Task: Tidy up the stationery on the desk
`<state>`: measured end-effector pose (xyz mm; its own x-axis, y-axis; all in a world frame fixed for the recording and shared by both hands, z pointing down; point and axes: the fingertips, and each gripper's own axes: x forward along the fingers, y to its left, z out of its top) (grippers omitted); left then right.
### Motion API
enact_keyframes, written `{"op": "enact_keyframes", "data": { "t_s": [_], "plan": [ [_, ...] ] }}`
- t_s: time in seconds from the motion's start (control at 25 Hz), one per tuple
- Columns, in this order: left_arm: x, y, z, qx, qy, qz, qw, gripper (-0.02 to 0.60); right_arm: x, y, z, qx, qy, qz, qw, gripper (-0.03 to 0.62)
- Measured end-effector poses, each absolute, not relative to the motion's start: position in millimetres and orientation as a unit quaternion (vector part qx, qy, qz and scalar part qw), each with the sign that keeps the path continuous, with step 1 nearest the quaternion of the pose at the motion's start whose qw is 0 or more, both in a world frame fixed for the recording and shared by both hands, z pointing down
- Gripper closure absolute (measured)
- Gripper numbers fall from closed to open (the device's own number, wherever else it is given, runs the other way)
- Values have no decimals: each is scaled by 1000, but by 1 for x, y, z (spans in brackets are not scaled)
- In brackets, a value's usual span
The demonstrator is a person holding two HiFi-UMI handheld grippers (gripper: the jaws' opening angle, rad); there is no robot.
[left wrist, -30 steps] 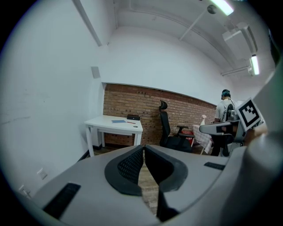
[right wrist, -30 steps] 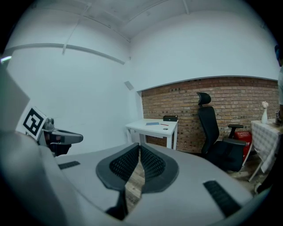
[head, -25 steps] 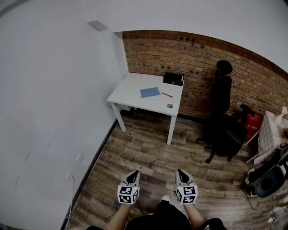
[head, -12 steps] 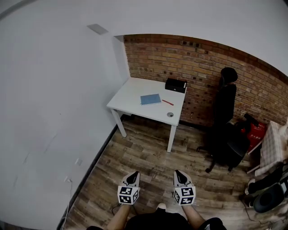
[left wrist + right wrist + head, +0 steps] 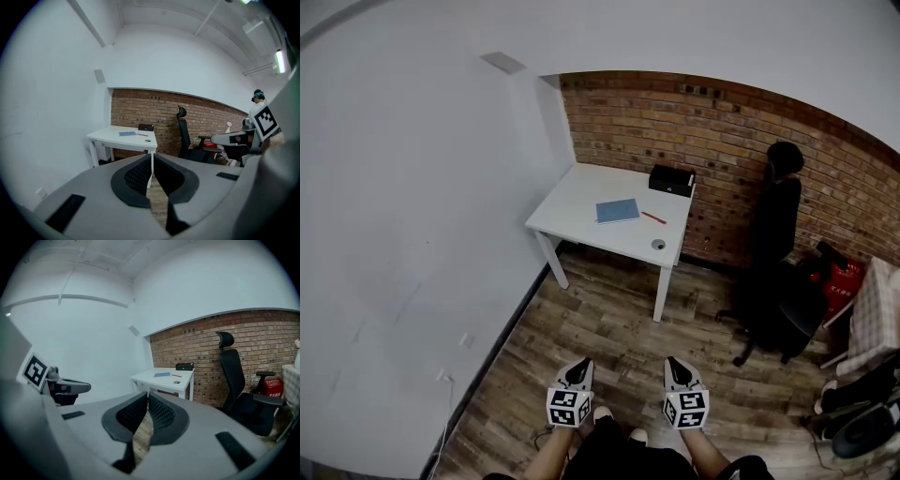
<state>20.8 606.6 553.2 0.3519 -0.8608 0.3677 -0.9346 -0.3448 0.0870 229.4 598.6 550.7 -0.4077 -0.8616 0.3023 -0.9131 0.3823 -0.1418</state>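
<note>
At the far corner of the room, against the brick wall, I see the white desk carrying the stationery. A blue notebook lies flat near the middle, with a red pen just beside its right edge. A black box sits at the back by the wall, and a small round item, possibly a tape roll, sits at the front right corner. Both tongs hang over the wooden floor, well apart from the desk. I read the left gripper as closed, jaws together with nothing between them; the right gripper is likewise closed and empty. A black office chair stands right of the desk.
</note>
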Motion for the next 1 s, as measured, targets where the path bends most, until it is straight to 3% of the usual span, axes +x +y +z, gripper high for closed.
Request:
{"op": "enact_keyframes", "data": {
  "t_s": [1.0],
  "plan": [
    [1, 425, 570, 830, -520, 130, 156, 557, 185, 431, 557, 537, -824, 142, 110, 571]
  ]
}}
